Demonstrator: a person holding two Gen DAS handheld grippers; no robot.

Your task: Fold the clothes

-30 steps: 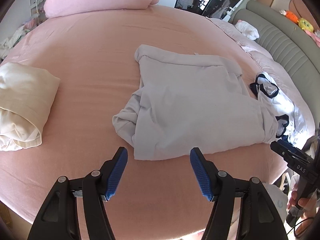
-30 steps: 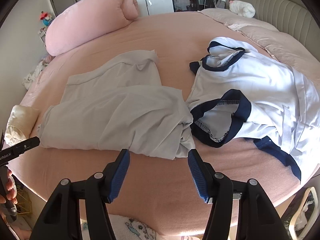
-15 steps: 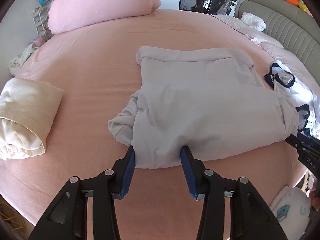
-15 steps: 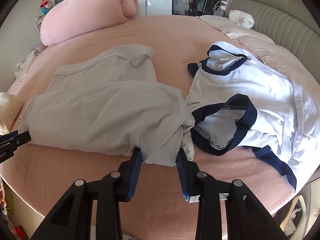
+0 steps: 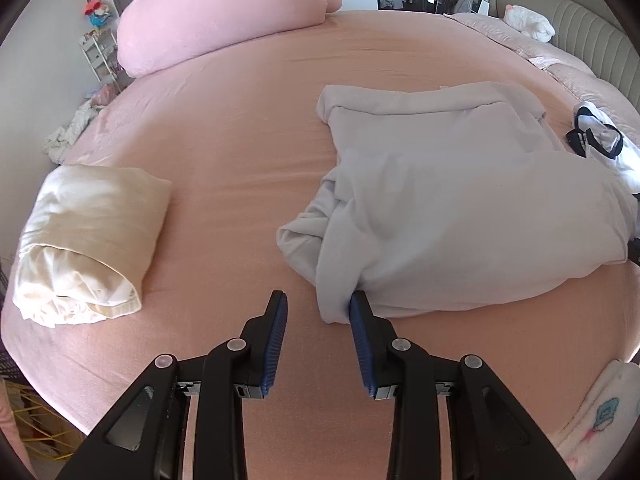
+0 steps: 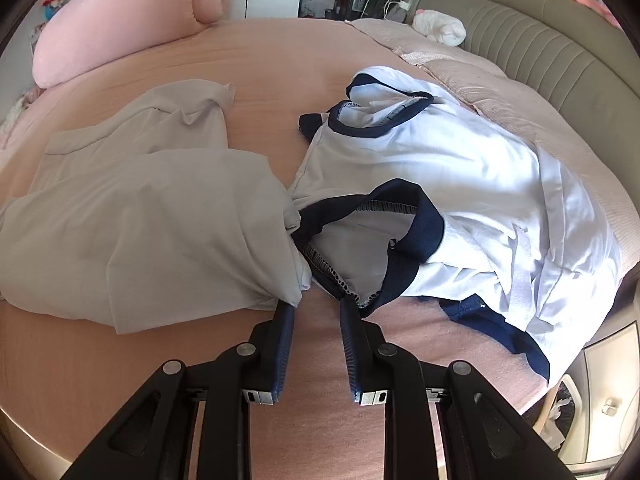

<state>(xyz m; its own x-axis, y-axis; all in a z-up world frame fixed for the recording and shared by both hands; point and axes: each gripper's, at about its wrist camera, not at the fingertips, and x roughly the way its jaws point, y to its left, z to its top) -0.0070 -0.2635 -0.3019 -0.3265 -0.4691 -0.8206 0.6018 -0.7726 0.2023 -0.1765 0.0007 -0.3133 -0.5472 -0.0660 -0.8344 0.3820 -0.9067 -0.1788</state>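
Note:
A light grey garment [image 5: 460, 208] lies loosely folded on the pink bed [image 5: 240, 140]. Its near left corner reaches in between the tips of my left gripper [image 5: 319, 304] and touches only the right finger [image 5: 360, 320]. The left pad is clear of it, and the jaws are closing. In the right wrist view the same grey garment [image 6: 160, 232] ends at the left fingertip of my right gripper [image 6: 316, 304]. Those jaws are closing too, with mostly bare sheet between them. A white top with navy trim [image 6: 460, 184] lies crumpled beside it, its hem at the right finger.
A folded cream garment [image 5: 88, 240] sits at the bed's left edge. A big pink pillow [image 5: 224, 20] lies at the far side, with a grey padded headboard [image 6: 540, 40] to the right. The bed edge runs just below both grippers.
Both pairs of jaws have narrowed from wide apart. Each gripper came up to the grey garment's near edge and tilted, and the cloth now sits at the fingertips.

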